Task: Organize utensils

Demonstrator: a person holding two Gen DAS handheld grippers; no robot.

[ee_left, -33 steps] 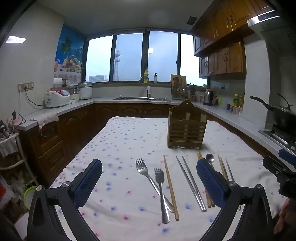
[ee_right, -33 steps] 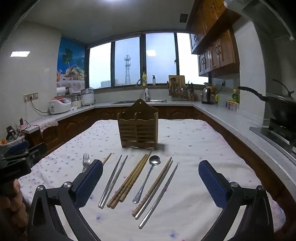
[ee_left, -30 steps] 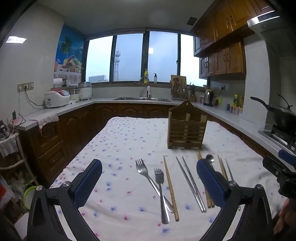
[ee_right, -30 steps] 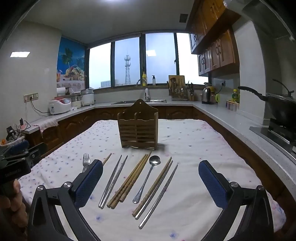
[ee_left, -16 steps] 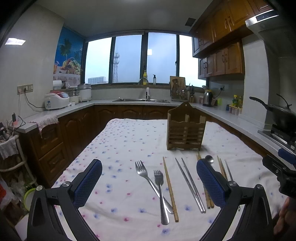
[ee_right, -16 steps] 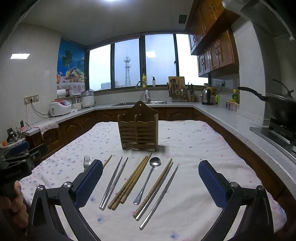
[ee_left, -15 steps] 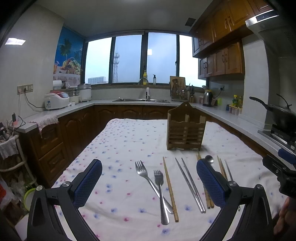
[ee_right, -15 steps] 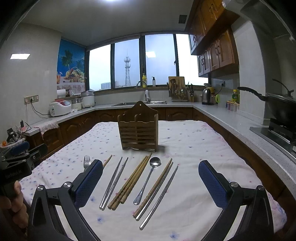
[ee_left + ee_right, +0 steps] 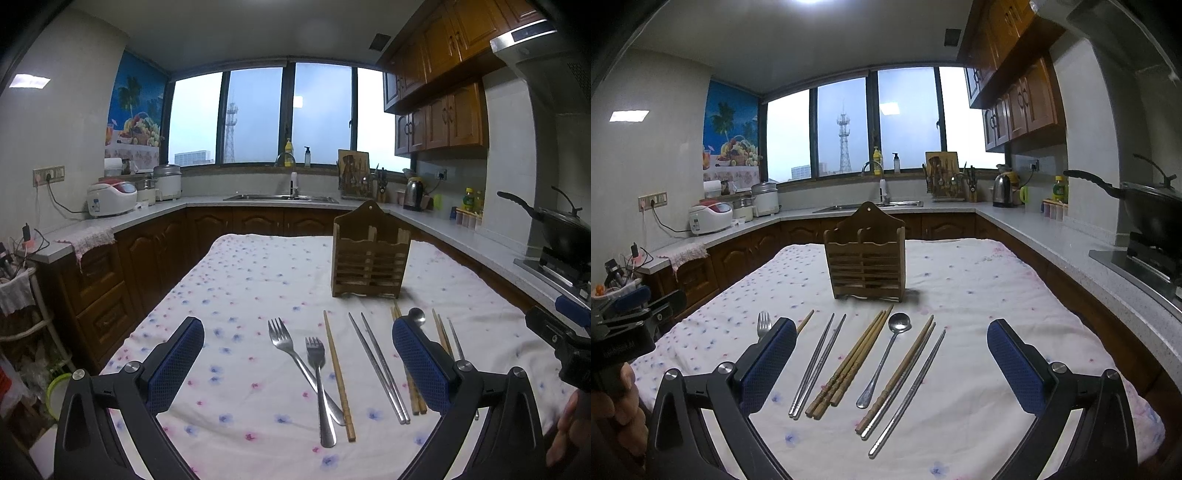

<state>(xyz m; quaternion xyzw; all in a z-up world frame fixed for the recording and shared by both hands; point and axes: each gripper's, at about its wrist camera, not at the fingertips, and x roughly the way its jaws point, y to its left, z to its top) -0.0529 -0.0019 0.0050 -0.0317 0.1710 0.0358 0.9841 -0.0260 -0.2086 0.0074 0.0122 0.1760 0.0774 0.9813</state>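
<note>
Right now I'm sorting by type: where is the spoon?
In the right wrist view, the spoon lies on the tablecloth between two wooden chopstick groups, before the wooden holder.

No text can be read with certainty. The black body of the left gripper [image 9: 622, 347], seen at the edge of the right wrist view, carries a short line of pale lettering, too small and blurred to make out.
</note>
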